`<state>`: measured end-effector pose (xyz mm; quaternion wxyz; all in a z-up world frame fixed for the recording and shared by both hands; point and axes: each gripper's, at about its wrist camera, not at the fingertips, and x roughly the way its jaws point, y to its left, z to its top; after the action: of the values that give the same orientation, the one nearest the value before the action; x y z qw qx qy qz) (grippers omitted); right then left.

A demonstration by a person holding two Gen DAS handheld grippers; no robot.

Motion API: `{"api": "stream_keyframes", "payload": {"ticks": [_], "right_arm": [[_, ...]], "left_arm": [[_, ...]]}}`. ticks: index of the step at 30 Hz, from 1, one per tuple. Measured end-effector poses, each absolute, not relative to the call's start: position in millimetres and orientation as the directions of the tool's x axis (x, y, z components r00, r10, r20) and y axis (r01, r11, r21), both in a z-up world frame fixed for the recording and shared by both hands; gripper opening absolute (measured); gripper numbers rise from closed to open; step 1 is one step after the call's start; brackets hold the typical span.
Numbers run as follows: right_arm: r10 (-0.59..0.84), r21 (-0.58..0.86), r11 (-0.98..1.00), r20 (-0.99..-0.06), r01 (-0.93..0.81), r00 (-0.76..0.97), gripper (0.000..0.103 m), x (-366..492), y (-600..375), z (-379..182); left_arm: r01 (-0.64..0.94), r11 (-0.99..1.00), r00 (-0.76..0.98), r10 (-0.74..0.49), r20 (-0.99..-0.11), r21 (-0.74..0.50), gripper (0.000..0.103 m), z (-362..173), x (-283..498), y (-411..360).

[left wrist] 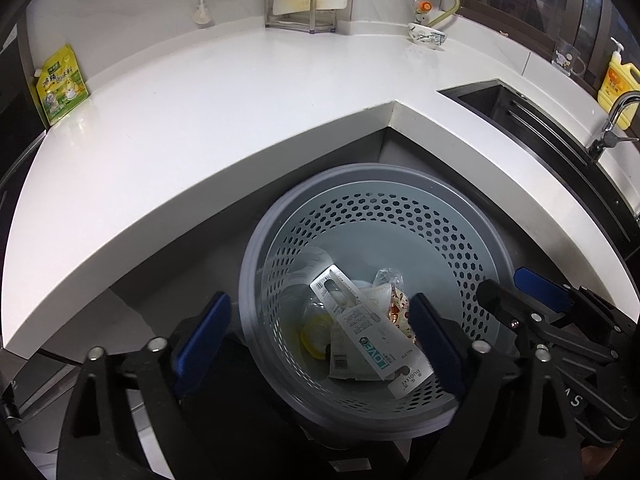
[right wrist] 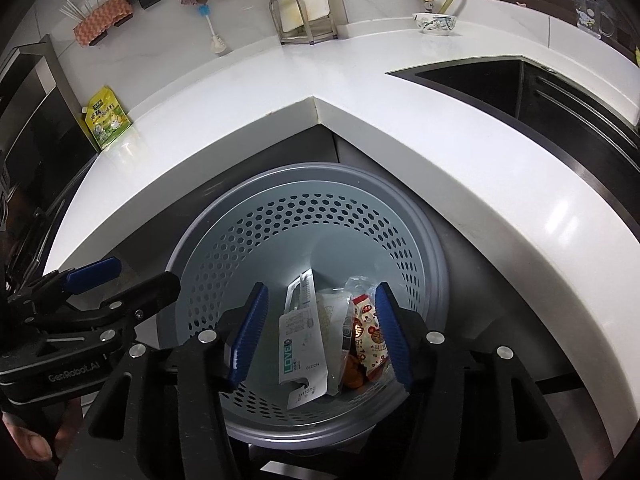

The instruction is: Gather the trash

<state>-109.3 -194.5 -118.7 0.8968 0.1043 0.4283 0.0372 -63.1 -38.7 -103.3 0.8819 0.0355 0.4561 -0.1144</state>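
Observation:
A grey perforated trash bin [left wrist: 486, 236] [right wrist: 404, 216] stands on the floor in the inner corner under the white counter. In it lie a white "LOVE" package [left wrist: 372, 344] [right wrist: 302, 332], a red snack wrapper [left wrist: 398, 310] [right wrist: 368, 332], clear plastic and a yellow piece [left wrist: 314, 340]. My left gripper [left wrist: 320, 320] [right wrist: 144, 272] hovers over the bin's left rim, open wide with nothing between its blue pads. My right gripper [right wrist: 322, 308] [left wrist: 504, 282] hovers over the bin, also open, and the trash seen between its pads lies well below them.
The white counter [left wrist: 224, 92] wraps around the corner. A black sink [left wrist: 492, 100] with a faucet [left wrist: 616, 120] lies to the right. A yellow-green pouch [left wrist: 60, 86], a metal rack [left wrist: 298, 4], a bowl [left wrist: 428, 36] and a yellow bottle [left wrist: 618, 80] stand along the back. A hand [right wrist: 28, 440] holds the left gripper.

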Motion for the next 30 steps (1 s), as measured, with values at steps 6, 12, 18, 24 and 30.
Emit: {"api": "stream_keyframes", "payload": {"ticks": [6, 12, 18, 24, 30], "right_arm": [[0.14, 0.213, 0.976, -0.759, 0.039, 0.636, 0.055, -110.5, -196.8, -116.5], [0.136, 0.213, 0.976, -0.755, 0.044, 0.641, 0.058, -111.9, -197.4, -115.1], [0.134, 0.211, 0.976, -0.755, 0.044, 0.642, 0.058, -112.1, -197.9, -114.7], [0.13, 0.205, 0.978, -0.755, 0.044, 0.642, 0.058, -112.4, -198.5, -114.3], [0.121, 0.191, 0.981, -0.755, 0.039, 0.645, 0.058, -112.7, -196.0, -112.6]], "left_arm": [[0.222, 0.975, 0.561, -0.154, -0.813, -0.031, 0.093, -101.5, -61.7, -37.8], [0.209, 0.978, 0.573, -0.134, -0.808, -0.014, 0.097, -99.1, -61.6, -37.1], [0.2, 0.98, 0.574, -0.111, -0.811, 0.008, 0.097, -98.7, -60.9, -37.7], [0.184, 0.982, 0.582, -0.085, -0.809, 0.029, 0.097, -97.8, -60.7, -36.9], [0.184, 0.982, 0.582, -0.079, -0.809, 0.036, 0.097, -96.1, -60.4, -35.8]]}}
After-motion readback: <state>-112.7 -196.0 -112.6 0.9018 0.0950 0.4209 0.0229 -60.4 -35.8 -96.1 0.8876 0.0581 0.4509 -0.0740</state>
